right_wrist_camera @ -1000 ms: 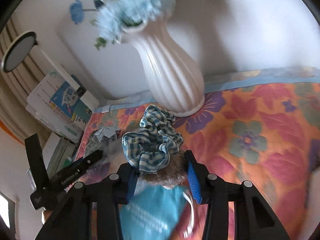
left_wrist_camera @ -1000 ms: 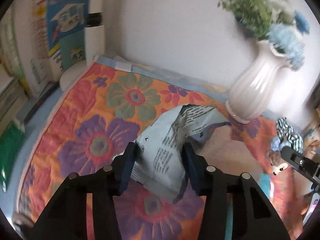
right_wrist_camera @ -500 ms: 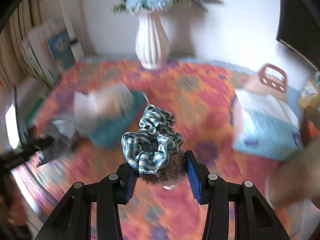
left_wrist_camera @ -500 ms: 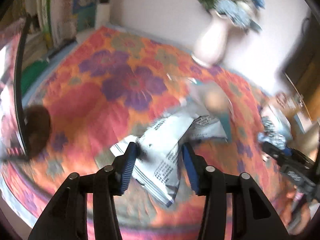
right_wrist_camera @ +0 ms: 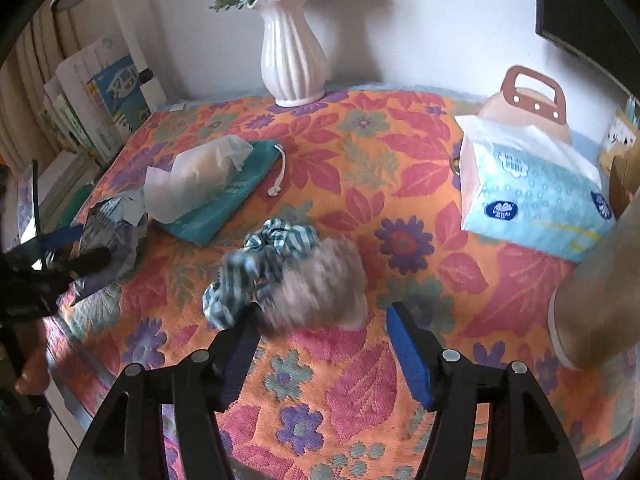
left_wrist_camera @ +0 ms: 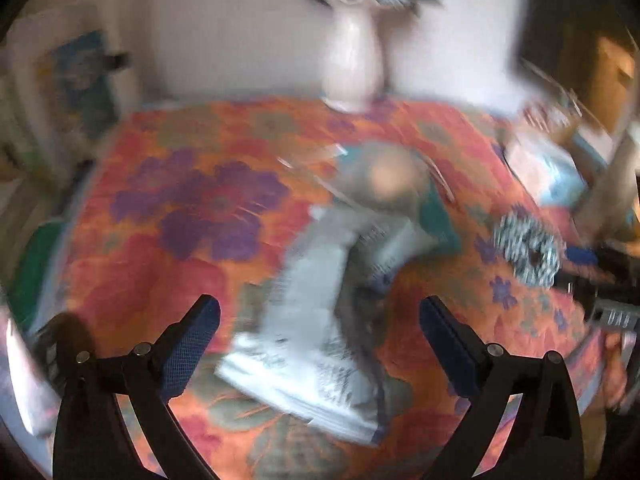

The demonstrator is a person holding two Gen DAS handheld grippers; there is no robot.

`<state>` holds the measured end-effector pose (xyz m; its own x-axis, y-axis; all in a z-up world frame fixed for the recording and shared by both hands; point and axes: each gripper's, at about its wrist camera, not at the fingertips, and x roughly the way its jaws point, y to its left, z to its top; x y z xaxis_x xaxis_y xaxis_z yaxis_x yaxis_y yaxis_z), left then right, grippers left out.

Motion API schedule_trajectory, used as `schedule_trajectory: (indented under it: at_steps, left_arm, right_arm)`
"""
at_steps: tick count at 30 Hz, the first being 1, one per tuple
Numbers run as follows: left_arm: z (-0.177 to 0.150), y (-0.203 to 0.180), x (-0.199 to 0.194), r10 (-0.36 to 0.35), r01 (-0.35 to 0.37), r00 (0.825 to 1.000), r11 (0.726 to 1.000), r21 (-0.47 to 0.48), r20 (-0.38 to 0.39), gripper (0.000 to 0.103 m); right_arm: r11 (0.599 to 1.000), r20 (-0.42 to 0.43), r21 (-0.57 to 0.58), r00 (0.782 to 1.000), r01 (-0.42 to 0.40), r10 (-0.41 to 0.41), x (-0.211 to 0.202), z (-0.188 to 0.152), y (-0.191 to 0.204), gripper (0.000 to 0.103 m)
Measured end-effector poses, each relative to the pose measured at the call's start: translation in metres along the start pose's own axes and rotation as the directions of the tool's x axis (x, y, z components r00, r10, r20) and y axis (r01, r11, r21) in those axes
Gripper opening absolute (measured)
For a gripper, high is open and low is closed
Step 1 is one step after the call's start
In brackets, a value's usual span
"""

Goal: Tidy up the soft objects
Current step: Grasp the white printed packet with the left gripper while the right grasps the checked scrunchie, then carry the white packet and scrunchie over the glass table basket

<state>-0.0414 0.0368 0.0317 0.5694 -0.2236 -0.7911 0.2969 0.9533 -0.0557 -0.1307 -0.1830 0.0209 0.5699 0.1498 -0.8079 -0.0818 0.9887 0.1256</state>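
Observation:
In the blurred left wrist view, a grey-white printed packet (left_wrist_camera: 316,320) lies on the flowered cloth (left_wrist_camera: 160,264). My left gripper (left_wrist_camera: 320,332) straddles it with jaws opening wide; neither pad touches it. In the right wrist view, a blue-checked scrunchie (right_wrist_camera: 264,260) with a fuzzy grey-brown ball (right_wrist_camera: 324,288) is smeared by motion, just ahead of my right gripper (right_wrist_camera: 324,344). Its jaws are opening and the pads stand clear of the ball. The scrunchie (left_wrist_camera: 528,248) also shows at the right of the left wrist view.
A teal drawstring pouch (right_wrist_camera: 228,200) bears a clear wrapped pack (right_wrist_camera: 192,180). A blue tissue pack (right_wrist_camera: 532,196) and a handled paper bag (right_wrist_camera: 532,96) stand at the right, a white vase (right_wrist_camera: 292,60) at the back, books (right_wrist_camera: 108,104) at the left. A person's arm (right_wrist_camera: 600,280) enters from the right.
Both grippers have pulled back from the vase toward the table's near side. The left jaws let go of the printed packet and spread wide. The right jaws released the scrunchie bundle.

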Motion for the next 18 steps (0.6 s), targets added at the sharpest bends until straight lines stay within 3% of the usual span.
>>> schedule_trajectory:
  at_steps: [1, 3, 5, 6, 7, 11, 12, 13, 14, 18]
  left_arm:
    - [-0.002, -0.001, 0.006, -0.031, 0.032, 0.999, 0.999, 0.027, -0.032, 0.1]
    - [-0.005, 0.001, 0.011, -0.027, 0.03, 0.999, 0.996, 0.08, -0.034, 0.099]
    - [-0.006, 0.007, 0.008, -0.08, 0.081, 0.996, 0.996, 0.045, -0.033, 0.097]
    - [-0.006, 0.01, 0.005, -0.098, 0.098, 0.995, 0.995, 0.031, -0.018, 0.084]
    - [-0.007, 0.011, 0.004, -0.104, 0.104, 0.995, 0.994, 0.03, -0.012, 0.063]
    - [-0.01, 0.006, 0.0, -0.076, 0.076, 0.997, 0.996, 0.046, 0.006, 0.054]
    - [-0.01, 0.004, -0.001, -0.072, 0.071, 0.997, 0.996, 0.049, 0.014, 0.05]
    - [-0.011, 0.003, -0.004, -0.075, 0.074, 0.997, 0.996, 0.044, 0.021, 0.05]
    - [-0.011, 0.001, -0.006, -0.082, 0.082, 0.996, 0.996, 0.037, 0.025, 0.049]
    - [-0.016, -0.01, -0.018, -0.118, 0.116, 0.992, 0.993, 0.037, 0.053, 0.049]
  right_arm:
    - [1.0, -0.005, 0.004, 1.0, -0.011, 0.011, 0.001, 0.001, 0.0, 0.065]
    - [0.999, -0.011, -0.009, 0.999, -0.035, 0.035, 0.001, 0.003, 0.003, 0.081]
    - [0.999, 0.007, -0.028, 1.0, -0.03, 0.031, 0.001, 0.005, 0.008, 0.088]
    - [0.999, 0.011, -0.031, 1.0, -0.028, 0.029, 0.003, 0.007, 0.01, 0.088]
    - [0.999, 0.01, -0.03, 0.999, -0.034, 0.035, 0.005, 0.009, 0.011, 0.088]
    - [0.999, 0.005, -0.013, 0.999, -0.048, 0.048, 0.017, 0.017, 0.018, 0.088]
    - [1.0, 0.001, -0.011, 1.0, -0.029, 0.029, 0.02, 0.018, 0.02, 0.082]
    - [1.0, -0.005, -0.012, 1.0, -0.014, 0.014, 0.022, 0.017, 0.021, 0.07]
    - [1.0, -0.019, -0.014, 1.0, -0.013, 0.013, 0.024, 0.016, 0.022, 0.046]
    - [1.0, 0.006, 0.007, 1.0, -0.021, 0.021, 0.015, 0.011, 0.02, 0.045]
